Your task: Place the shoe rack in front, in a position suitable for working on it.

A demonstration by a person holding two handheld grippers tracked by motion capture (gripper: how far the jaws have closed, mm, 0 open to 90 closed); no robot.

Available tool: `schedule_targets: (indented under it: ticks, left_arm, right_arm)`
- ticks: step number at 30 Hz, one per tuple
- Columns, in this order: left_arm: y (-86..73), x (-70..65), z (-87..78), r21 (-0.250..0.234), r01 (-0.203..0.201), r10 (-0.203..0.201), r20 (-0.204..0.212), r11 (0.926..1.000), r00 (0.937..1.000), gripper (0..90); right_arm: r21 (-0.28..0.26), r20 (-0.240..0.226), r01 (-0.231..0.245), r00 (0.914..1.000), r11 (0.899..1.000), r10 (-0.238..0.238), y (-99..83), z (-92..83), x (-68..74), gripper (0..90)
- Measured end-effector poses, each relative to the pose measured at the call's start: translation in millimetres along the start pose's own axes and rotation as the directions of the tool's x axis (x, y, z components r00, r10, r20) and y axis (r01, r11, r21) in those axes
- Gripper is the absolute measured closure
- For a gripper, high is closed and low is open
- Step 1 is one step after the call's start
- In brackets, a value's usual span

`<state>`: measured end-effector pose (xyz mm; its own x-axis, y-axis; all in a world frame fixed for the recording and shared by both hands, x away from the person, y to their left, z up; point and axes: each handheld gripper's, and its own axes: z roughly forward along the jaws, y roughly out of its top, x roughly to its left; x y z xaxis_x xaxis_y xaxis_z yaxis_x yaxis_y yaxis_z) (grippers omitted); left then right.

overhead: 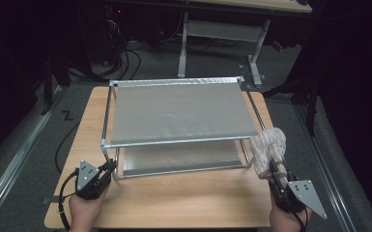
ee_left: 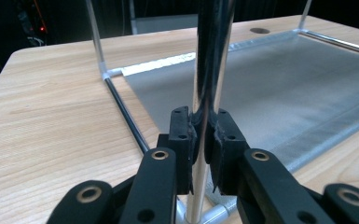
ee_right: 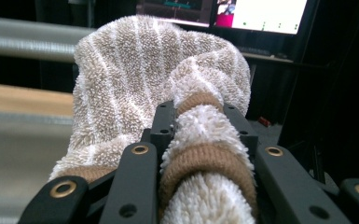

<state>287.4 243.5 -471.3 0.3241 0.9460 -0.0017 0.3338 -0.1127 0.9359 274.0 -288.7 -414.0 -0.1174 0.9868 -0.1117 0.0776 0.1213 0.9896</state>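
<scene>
Standing on a wooden table (overhead: 183,198), rack (overhead: 178,113); left gripper (ee_left: 204,135) clamps its post (ee_left: 210,70), right gripper (ee_right: 200,135) clamps towel (ee_right: 144,70).

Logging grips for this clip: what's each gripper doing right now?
Left gripper: closed on the rack's upright pole.
Right gripper: closed on a fuzzy striped cloth.

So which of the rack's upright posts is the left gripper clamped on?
The front-left corner post, nearest the person's left hand. The left gripper has its fingers shut around it; the other corner posts stand free.
</scene>
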Motion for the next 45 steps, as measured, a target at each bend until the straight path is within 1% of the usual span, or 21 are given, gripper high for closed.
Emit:
schedule_targets:
  ticks: [2,3,5,7,12,13,15,18,19,22,24,25,26,27,29,32,35,39,41,43,45]
  left_arm:
    - [2.6,4.4,2.5,0.012,0.0,0.0,-0.013,0.9999,0.9999,80.1]
    - [5.0,7.4,4.5,0.025,-0.01,0.01,-0.021,0.9996,0.9997,80.1]
    - [7.3,13.3,8.5,0.031,-0.005,0.006,-0.034,0.9995,0.9994,80.0]
    - [8.1,18.9,13.4,0.026,0.011,-0.01,-0.038,0.9996,0.9992,80.0]
    - [10.2,25.2,22.9,0.015,0.01,-0.009,-0.047,0.9998,0.9988,79.9]
    - [10.2,25.5,23.8,0.017,0.009,-0.008,-0.051,0.9998,0.9987,79.7]
    - [9.3,24.9,23.7,0.011,0.019,-0.019,-0.05,0.9998,0.9986,75.7]
    - [7.4,22.1,20.6,0.002,0.015,-0.015,-0.041,0.9999,0.9991,69.5]
    - [6.9,20.3,18.4,-0.003,0.016,-0.016,-0.031,0.9999,0.9994,67.2]
    - [5.1,15.3,13.9,-0.009,0.022,-0.022,-0.042,0.9997,0.9989,60.3]
    - [1.5,12.5,11.1,-0.015,0.04,-0.041,-0.05,0.9991,0.9979,57.7]
    - [-1.6,10.9,10.4,-0.012,0.04,-0.041,-0.054,0.9991,0.9977,56.8]
    - [-3.5,10.2,10.1,-0.011,0.036,-0.037,-0.055,0.9993,0.9978,55.9]
    - [-6.6,9.3,9.6,-0.012,0.029,-0.03,-0.057,0.9995,0.998,55.1]
    - [-11.6,9.8,9.2,-0.017,0.022,-0.023,-0.047,0.9996,0.9986,53.6]
    - [-14.0,15.2,9.2,-0.008,0.036,-0.036,-0.009,0.9993,0.9993,53.3]
    - [-14.3,18.4,7.3,-0.012,0.028,-0.028,-0.01,0.9995,0.9996,53.3]
    - [-17.4,24.2,5.6,-0.012,0.053,-0.053,-0.013,0.9985,0.9985,53.1]
    - [-18.2,25.2,4.1,-0.011,0.052,-0.052,-0.014,0.9986,0.9985,53.1]
    - [-18.5,25.4,2.2,-0.014,0.052,-0.052,-0.017,0.9986,0.9985,53.0]
    - [-18.5,25.2,0.3,-0.015,0.05,-0.05,-0.02,0.9986,0.9985,53.0]
  right_arm:
    - [0.021,-0.005,0.008,1.0,1.0,-0.008,-5.3,0.1,0.0,70.7]
    - [0.031,-0.01,0.004,0.9999,1.0,-0.003,-8.7,0.9,-0.3,70.7]
    - [0.061,-0.02,-0.006,0.9998,0.998,0.008,-14.7,2.9,-1.0,70.8]
    - [0.095,-0.028,0.002,0.9996,0.995,0.001,-21.3,7.3,-0.7,70.9]
    - [0.167,-0.036,0.015,0.9993,0.986,-0.009,-34.3,18.2,3.6,70.8]
    - [0.176,-0.041,0.019,0.9991,0.984,-0.012,-36.0,19.9,4.5,70.8]
    - [0.204,-0.046,0.027,0.9988,0.979,-0.018,-40.3,24.3,7.3,70.8]
    - [0.239,-0.061,0.039,0.9978,0.97,-0.025,-46.3,29.9,10.5,70.7]
    - [0.25,-0.065,0.043,0.9975,0.967,-0.027,-47.9,31.2,11.3,70.7]
    - [0.293,-0.081,0.055,0.9962,0.955,-0.032,-53.5,35.7,13.5,70.7]
    - [0.315,-0.085,0.05,0.9961,0.948,-0.024,-55.6,38.1,13.5,70.6]
    - [0.323,-0.088,0.049,0.9959,0.945,-0.022,-56.5,38.8,13.1,70.6]
    - [0.338,-0.091,0.049,0.9956,0.94,-0.019,-58.2,39.8,12.9,70.6]
    - [0.346,-0.095,0.052,0.9953,0.937,-0.02,-59.4,40.1,12.8,70.6]
    - [0.359,-0.1,0.052,0.9948,0.932,-0.017,-62.0,40.7,12.5,70.5]
    - [0.36,-0.103,0.051,0.9946,0.932,-0.014,-62.0,41.5,12.5,70.5]
    - [0.346,-0.093,0.041,0.9956,0.937,-0.009,-59.2,40.4,12.5,70.5]
    - [0.295,-0.072,0.03,0.9974,0.955,-0.009,-49.4,35.7,13.1,70.4]
    - [0.259,-0.063,0.016,0.998,0.966,0.001,-42.7,33.7,12.8,70.4]
    - [0.231,-0.058,0.013,0.9983,0.973,0.0,-36.7,31.8,13.2,70.4]
    - [0.191,-0.058,0.015,0.9983,0.981,-0.004,-28.7,29.7,14.0,70.4]
